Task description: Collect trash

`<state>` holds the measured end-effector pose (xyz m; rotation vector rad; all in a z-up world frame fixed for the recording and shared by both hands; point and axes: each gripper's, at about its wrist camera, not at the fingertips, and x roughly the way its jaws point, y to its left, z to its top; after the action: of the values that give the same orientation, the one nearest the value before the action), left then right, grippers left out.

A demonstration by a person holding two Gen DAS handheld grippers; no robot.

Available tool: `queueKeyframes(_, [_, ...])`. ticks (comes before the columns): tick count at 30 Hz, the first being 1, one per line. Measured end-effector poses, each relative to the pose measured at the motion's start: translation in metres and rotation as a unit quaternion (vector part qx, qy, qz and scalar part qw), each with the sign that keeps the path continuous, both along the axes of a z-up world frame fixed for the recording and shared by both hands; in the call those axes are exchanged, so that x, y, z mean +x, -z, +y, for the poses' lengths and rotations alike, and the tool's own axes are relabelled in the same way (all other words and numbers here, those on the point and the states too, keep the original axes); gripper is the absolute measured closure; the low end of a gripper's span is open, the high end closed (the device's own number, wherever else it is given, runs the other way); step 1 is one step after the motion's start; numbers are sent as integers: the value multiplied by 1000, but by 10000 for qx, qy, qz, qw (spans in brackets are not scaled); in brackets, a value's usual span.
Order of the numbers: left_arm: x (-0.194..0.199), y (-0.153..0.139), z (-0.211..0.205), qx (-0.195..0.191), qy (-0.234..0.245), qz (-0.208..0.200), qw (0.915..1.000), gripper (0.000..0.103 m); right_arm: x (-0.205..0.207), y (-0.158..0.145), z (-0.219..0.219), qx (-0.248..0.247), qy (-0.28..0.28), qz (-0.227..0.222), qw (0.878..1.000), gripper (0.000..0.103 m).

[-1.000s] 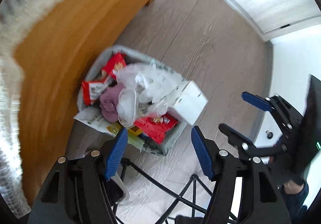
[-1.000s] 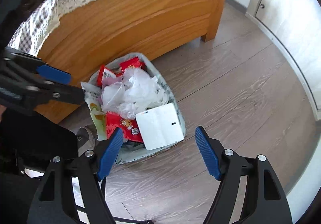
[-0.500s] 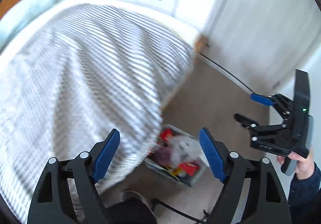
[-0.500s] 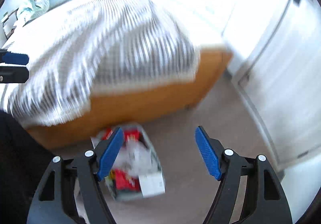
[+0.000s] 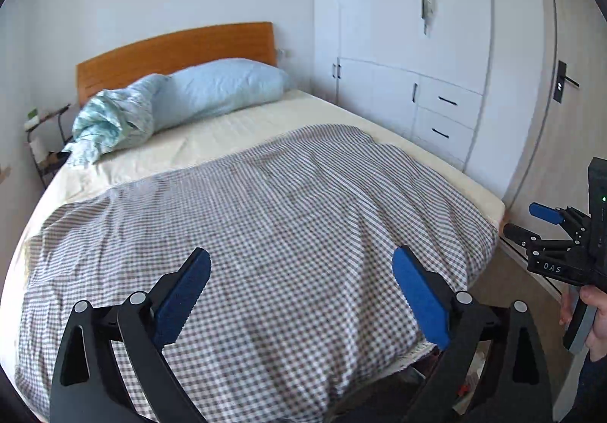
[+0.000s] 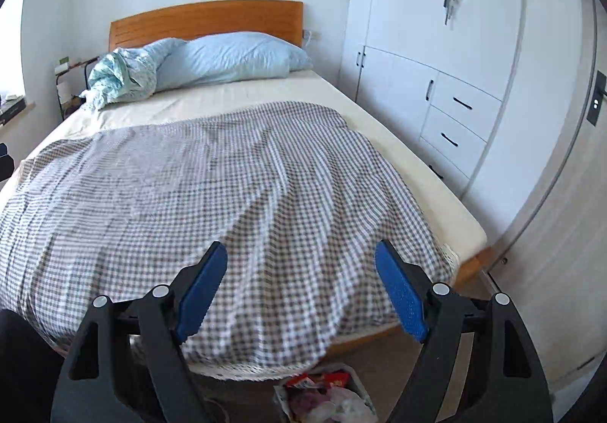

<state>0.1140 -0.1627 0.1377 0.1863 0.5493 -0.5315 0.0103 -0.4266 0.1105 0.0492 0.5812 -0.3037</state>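
bed: wooden-framed bed [image 6: 470, 263] under a grey-and-white checked blanket [image 6: 212, 195], pale blue pillow [image 6: 231, 57] at the head.
room: white built-in wardrobe [image 6: 436, 74] on the right.
trash: grey bin of wrappers [image 6: 326, 396] at the bed's foot, cut off by the frame edge.
left gripper [image 5: 299, 294]: fingers just spreading, wide, nothing between.
right gripper [image 6: 301, 288]: likewise widening, empty.

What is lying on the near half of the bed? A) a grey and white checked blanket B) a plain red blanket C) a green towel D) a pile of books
A: the grey and white checked blanket is spread over the near half of the wooden-framed bed, below the pale blue pillow.
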Motion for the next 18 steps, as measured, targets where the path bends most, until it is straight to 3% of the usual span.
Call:
queueKeyframes(9, [-17, -40, 104, -318, -1007, -934, 9900, 8, 37, -41, 87, 78, -834, -741, 9937, 20])
queueKeyframes(15, [-39, -56, 148, -632, -1563, -1493, 9743, 8, 23, -70, 120, -91, -1299, -1607, 9784, 20])
queueKeyframes(18, [-56, -57, 161, -785, -1722, -1696, 9672, 8, 17, -72, 131, -284, -1386, -1746, 9744, 16])
